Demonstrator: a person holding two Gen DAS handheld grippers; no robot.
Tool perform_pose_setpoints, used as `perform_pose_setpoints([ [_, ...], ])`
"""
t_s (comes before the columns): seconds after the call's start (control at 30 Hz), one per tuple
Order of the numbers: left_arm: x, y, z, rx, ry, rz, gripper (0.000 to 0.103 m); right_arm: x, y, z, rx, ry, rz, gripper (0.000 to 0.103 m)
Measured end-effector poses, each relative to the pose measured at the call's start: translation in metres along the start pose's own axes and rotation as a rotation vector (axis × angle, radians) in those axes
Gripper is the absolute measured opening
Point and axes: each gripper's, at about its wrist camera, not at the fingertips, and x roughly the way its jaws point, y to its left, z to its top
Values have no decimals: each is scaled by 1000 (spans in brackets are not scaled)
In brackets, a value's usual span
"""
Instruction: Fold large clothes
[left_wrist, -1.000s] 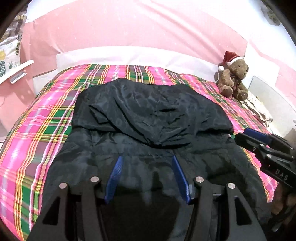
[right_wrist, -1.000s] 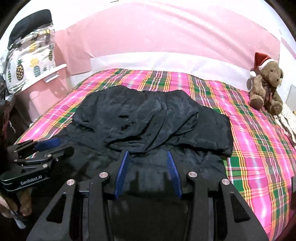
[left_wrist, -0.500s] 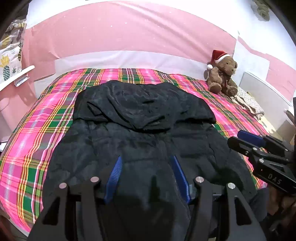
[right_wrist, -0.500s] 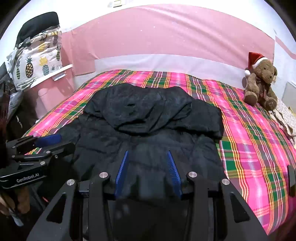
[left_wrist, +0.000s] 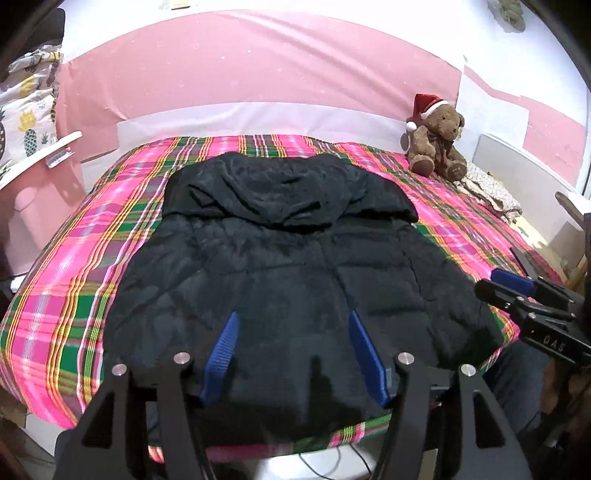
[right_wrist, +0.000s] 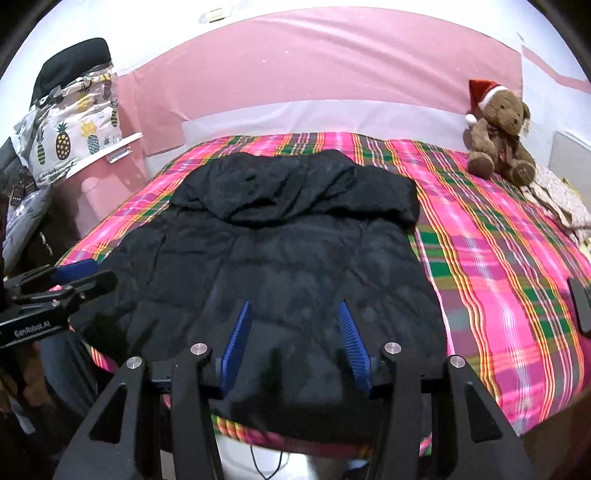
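Note:
A black padded hooded jacket lies spread flat on the pink plaid bed cover, hood toward the headboard and hem at the near edge. My left gripper hovers over the left part of the hem. Its jaws are opening, and the fabric lies under the blue pads with none pinched. My right gripper hangs over the right part of the hem, also opening, with no fabric caught. Each gripper shows at the side of the other's view, the right gripper and the left gripper.
A teddy bear in a red hat sits at the far right corner of the bed. Pineapple-print bedding is stacked on a shelf at the left. A pink wall backs the bed. A person's jeans-clad leg stands by the bed's near edge.
Both grippers have drawn back toward the bed's near edge, so the jacket's hem and the mattress edge now show. Both pairs of jaws stand slightly wider.

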Motion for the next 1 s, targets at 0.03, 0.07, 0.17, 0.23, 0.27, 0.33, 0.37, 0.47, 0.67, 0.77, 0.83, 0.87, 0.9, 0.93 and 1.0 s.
perform_pose_setpoints([
  [0.03, -1, 1, -3, -2, 2, 3, 64, -1, -2, -4, 5, 5, 0, 50],
  [0.07, -3, 2, -5, -4, 3, 5, 64, -3, -5, -8, 11, 10, 1, 50],
  [0.17, -7, 6, -12, -6, 3, 22, 64, -6, -12, -17, 24, 18, 3, 50],
  [0.23, -9, 9, -17, -5, 3, 35, 65, -6, -17, -23, 34, 24, -1, 50],
  [0.27, -9, 11, -18, -5, 4, 42, 65, -5, -21, -25, 41, 30, -7, 50],
  [0.33, -7, 17, -22, -7, 8, 60, 66, -1, -29, -31, 58, 46, -19, 50],
  [0.37, -5, 22, -24, -10, 11, 73, 66, 2, -34, -33, 68, 54, -23, 50],
  [0.47, 3, 37, -28, -19, 16, 114, 66, 12, -53, -39, 111, 76, -40, 51],
  [0.67, 20, 86, -36, -76, 24, 208, 72, 32, -93, -50, 230, 123, -55, 60],
  [0.77, 29, 116, -41, -147, 50, 234, 72, 42, -109, -55, 284, 139, -41, 60],
  [0.83, 36, 131, -45, -188, 73, 236, 73, 46, -112, -56, 299, 145, -39, 60],
  [0.87, 38, 137, -47, -202, 85, 234, 73, 49, -113, -56, 308, 148, -37, 60],
  [0.9, 40, 142, -49, -215, 92, 229, 75, 50, -115, -57, 318, 147, -34, 60],
  [0.93, 41, 145, -52, -230, 95, 216, 76, 51, -116, -57, 324, 143, -35, 60],
  [1.0, 41, 145, -57, -241, 97, 193, 76, 47, -119, -57, 337, 120, -50, 60],
])
